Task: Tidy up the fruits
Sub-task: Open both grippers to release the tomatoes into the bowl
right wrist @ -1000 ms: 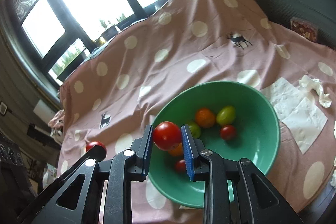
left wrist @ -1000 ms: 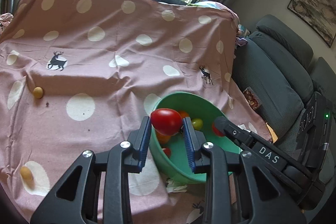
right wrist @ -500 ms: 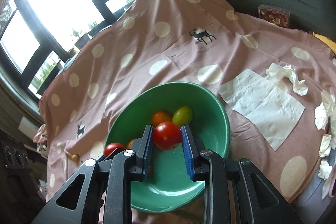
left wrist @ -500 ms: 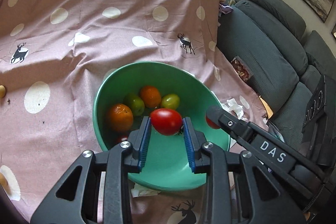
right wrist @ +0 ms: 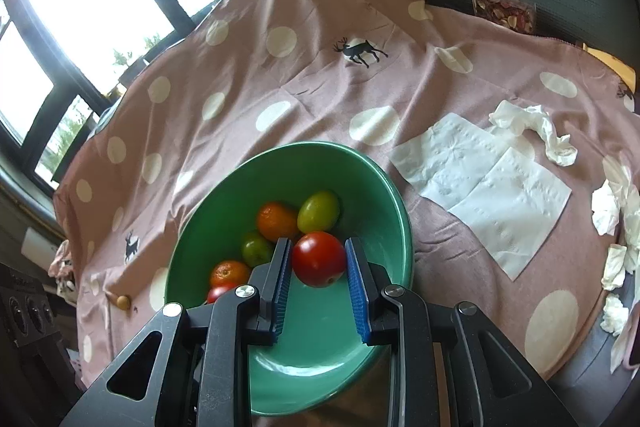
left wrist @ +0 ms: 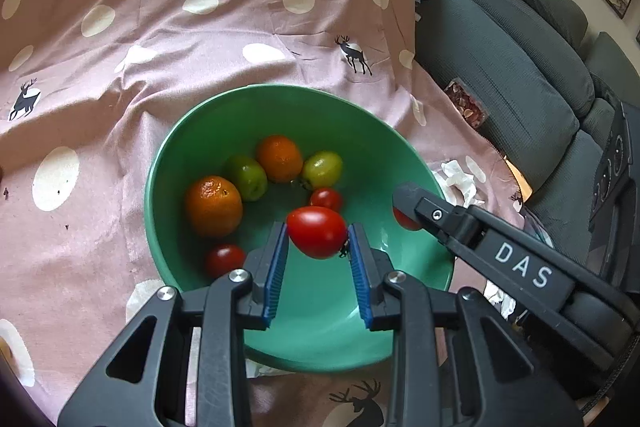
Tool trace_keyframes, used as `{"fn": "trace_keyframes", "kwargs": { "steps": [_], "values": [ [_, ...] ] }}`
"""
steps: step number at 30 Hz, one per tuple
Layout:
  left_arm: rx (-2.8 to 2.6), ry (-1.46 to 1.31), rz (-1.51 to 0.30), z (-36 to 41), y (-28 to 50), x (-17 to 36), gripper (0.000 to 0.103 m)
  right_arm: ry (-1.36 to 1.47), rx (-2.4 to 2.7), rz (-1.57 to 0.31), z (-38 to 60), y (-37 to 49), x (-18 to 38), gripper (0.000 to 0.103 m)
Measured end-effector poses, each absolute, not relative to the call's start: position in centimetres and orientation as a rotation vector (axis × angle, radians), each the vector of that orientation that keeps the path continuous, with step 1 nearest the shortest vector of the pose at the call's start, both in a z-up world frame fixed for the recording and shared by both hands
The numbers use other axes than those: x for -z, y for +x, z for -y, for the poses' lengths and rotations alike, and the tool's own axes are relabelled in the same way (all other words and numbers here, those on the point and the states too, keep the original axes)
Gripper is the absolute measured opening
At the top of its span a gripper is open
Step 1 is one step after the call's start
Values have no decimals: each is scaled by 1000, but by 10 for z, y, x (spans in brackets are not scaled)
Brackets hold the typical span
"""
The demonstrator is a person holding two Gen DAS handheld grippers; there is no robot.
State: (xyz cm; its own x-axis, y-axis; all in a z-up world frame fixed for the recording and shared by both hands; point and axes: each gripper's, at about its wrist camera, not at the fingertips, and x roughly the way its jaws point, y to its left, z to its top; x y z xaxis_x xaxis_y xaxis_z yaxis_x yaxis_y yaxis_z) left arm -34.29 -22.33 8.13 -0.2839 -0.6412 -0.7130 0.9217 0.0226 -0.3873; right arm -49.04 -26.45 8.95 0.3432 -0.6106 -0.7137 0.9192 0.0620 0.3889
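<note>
Over the bowl: left gripper (left wrist: 318, 247) holds a glossy red oval tomato (left wrist: 317, 231) pinched between its blue ribbed pads, above the inside of the round green ceramic bowl (left wrist: 168, 147).
Right gripper state: right gripper (right wrist: 319, 269) likewise grips a round red tomato (right wrist: 319, 259) between blue pads, above the same bowl's near half.
Bowl contents: two oranges, one large (left wrist: 213, 205) and one smaller (left wrist: 279, 158); two yellow-green fruits (left wrist: 322, 169); small red tomatoes on the floor (one (left wrist: 224, 259) near the left rim).
Bowl location: on a pink polka-dot cloth with deer prints (left wrist: 200, 39), white paper napkins (right wrist: 484, 187) beside it.
Risk, collision: both grippers crowd the same bowl; the right one's black finger crosses just beside the left gripper in the left wrist view. Judged likely to knock together if both release or withdraw at once.
Risk, bruising: a release from this height may drop a tomato onto the fruit below; soft skin could split.
Risk, bounce-out: the right-hand tomato hangs toward the near rim side (exact clearance cannot be judged); a skewed release could send it over the edge onto the cloth.
Risk, grip: smooth rounded skin against narrow pads; a twist could squirt the fruit sideways.
Legible writing: "DAS" (left wrist: 522, 265) in white capitals on the right gripper's finger. No other readable text.
</note>
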Motion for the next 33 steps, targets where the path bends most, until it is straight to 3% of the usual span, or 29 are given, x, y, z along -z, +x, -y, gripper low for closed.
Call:
{"fn": "trace_keyframes", "kwargs": {
  "steps": [16, 18, 20, 28, 33],
  "values": [
    [1553, 444, -953, 225, -349, -74, 31, 942, 1226, -447, 269, -490, -83, 29],
    [1555, 443, -953, 224, -350, -75, 35, 943, 1230, -446, 269, -489, -83, 29],
    [1564, 430, -955, 221, -348, -78, 49, 935, 1243, -448, 269, -489, -84, 29],
    [1512, 326, -927, 185, -318, -102, 63, 908, 1245, -445, 264, -483, -90, 33],
    [1410, 260, -926, 150, -276, -113, 75, 877, 1215, -435, 259, -473, -98, 41]
  ]
}}
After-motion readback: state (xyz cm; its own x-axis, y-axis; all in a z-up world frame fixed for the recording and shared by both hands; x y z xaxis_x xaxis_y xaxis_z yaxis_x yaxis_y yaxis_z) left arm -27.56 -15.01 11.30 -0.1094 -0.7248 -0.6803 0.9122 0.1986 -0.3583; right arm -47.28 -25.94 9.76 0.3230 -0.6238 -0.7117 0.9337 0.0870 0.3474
